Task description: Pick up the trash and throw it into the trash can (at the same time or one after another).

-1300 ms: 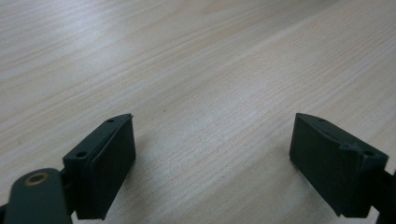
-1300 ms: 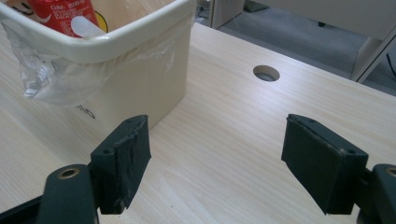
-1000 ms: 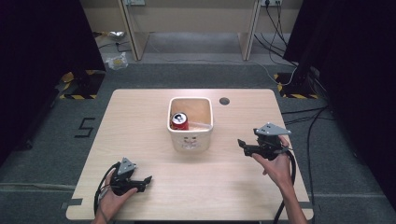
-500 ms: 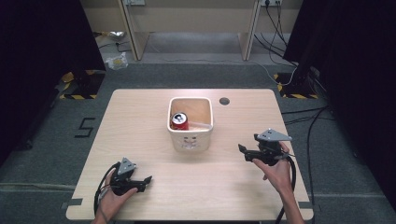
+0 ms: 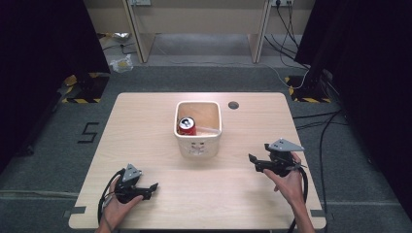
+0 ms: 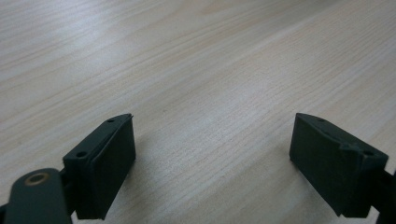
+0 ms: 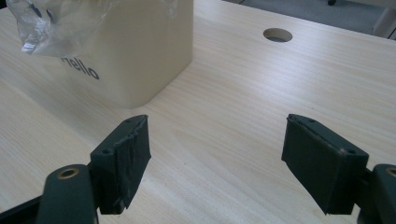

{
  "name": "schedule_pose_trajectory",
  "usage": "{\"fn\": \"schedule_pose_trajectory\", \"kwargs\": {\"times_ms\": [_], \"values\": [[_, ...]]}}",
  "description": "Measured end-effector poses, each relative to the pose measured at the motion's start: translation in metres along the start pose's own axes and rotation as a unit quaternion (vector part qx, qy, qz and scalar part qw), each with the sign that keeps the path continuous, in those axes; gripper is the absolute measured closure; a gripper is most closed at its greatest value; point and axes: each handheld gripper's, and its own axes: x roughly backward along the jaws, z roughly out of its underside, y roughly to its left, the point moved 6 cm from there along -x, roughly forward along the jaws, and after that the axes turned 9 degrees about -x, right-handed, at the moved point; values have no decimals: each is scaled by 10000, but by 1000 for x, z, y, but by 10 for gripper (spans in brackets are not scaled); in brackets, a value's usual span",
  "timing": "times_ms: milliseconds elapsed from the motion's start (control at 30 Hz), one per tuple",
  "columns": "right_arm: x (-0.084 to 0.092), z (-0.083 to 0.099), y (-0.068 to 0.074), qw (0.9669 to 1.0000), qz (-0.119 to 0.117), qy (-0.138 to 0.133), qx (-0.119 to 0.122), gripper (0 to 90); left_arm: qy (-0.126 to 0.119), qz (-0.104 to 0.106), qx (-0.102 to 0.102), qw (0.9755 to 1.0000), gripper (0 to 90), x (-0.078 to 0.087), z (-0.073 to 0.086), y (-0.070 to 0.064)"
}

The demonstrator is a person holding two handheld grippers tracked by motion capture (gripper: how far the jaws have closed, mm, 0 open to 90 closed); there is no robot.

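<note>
The right gripper (image 5: 252, 162) was held just over the table (image 5: 145, 126), its jaws spread wide with nothing between them. Ahead of it and a little to its left stood the cream bin (image 5: 198, 141), near but not touching, with a red can (image 5: 186, 126) upright inside and a clear plastic liner (image 7: 56, 21) hanging over its rim. The left gripper (image 5: 151, 188) sat low at the table's near edge, well apart from the bin, jaws likewise released over bare wood
</note>
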Motion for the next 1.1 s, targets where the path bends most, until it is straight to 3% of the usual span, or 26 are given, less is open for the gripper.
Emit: {"fn": "schedule_pose_trajectory", "kwargs": {"times_ms": [1100], "values": [[-6,38,0,9994,-6,338,-7,234,-1,-1,1,10000,136,0,0,0]]}}
